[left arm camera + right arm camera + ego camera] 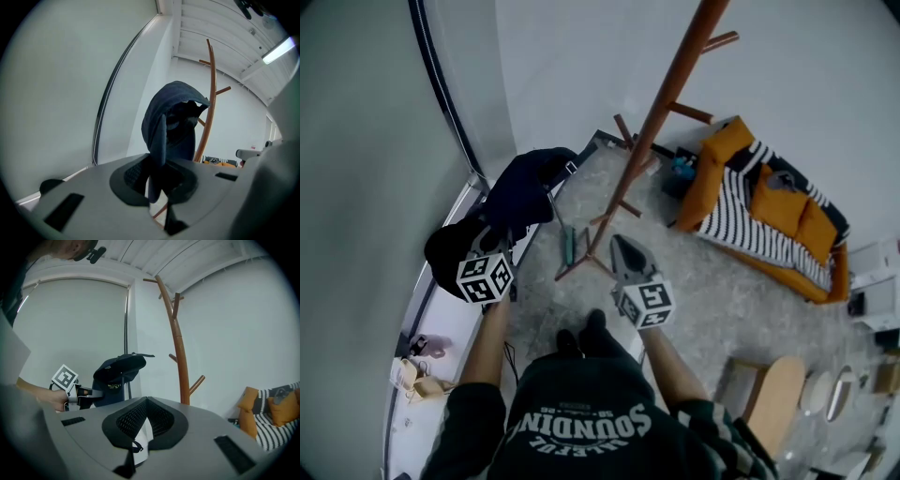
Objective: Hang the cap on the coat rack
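A dark navy cap [525,187] hangs up and forward from my left gripper [495,234], which is shut on its brim. In the left gripper view the brim runs down between the pads and the cap's crown [171,117] fills the middle. The wooden coat rack [656,117] stands just right of the cap, and its pole and pegs [211,93] show behind the cap. My right gripper [621,246] is shut with nothing in it, low by the rack's foot. From the right gripper [146,401] I see the cap [117,373], the left gripper [82,392] and the rack [178,348].
An orange sofa with a striped blanket [769,216] stands right of the rack. A round wooden stool [778,394] is at the lower right. A window ledge [417,375] with small items runs along the left wall. The rack's feet [577,267] spread on the floor.
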Demonstrator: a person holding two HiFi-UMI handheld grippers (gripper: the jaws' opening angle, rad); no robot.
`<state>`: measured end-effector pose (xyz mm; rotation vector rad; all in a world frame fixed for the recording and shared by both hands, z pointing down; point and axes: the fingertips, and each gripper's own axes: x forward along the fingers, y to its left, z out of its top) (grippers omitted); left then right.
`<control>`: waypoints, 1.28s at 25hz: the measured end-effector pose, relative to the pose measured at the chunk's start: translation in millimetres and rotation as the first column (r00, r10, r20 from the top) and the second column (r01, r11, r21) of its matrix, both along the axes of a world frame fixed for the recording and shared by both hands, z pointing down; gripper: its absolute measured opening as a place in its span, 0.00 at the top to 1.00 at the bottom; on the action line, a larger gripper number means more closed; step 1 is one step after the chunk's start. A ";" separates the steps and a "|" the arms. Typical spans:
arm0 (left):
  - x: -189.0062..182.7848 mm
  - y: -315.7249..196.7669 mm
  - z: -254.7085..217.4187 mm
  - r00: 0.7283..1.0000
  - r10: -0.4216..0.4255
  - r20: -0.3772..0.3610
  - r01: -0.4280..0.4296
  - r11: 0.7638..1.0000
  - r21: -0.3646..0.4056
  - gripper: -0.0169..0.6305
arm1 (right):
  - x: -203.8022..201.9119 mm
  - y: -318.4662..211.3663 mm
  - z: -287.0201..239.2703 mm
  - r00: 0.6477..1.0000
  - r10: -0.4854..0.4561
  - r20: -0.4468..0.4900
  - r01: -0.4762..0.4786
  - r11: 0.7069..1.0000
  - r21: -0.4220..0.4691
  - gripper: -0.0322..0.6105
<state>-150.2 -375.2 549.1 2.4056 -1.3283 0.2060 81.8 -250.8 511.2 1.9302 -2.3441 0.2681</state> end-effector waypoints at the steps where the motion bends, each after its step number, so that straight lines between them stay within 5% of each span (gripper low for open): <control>1: 1.9 -3.3 -1.1 1.000 0.002 -0.004 -0.002 1.000 0.002 0.95 | 1.5 -1.5 0.5 1.000 0.004 -0.001 -0.004 1.000 -0.003 0.95; 17: 22.5 -33.3 -9.8 1.000 -0.001 -0.026 0.001 1.000 0.008 0.95 | 22.3 -28.4 2.7 0.999 0.017 0.039 -0.017 1.000 0.018 0.95; 32: 56.5 -102.4 -71.0 0.998 0.030 -0.063 -0.023 0.994 0.102 0.95 | 43.4 -29.3 10.8 0.997 0.056 0.054 -0.056 0.998 0.010 0.95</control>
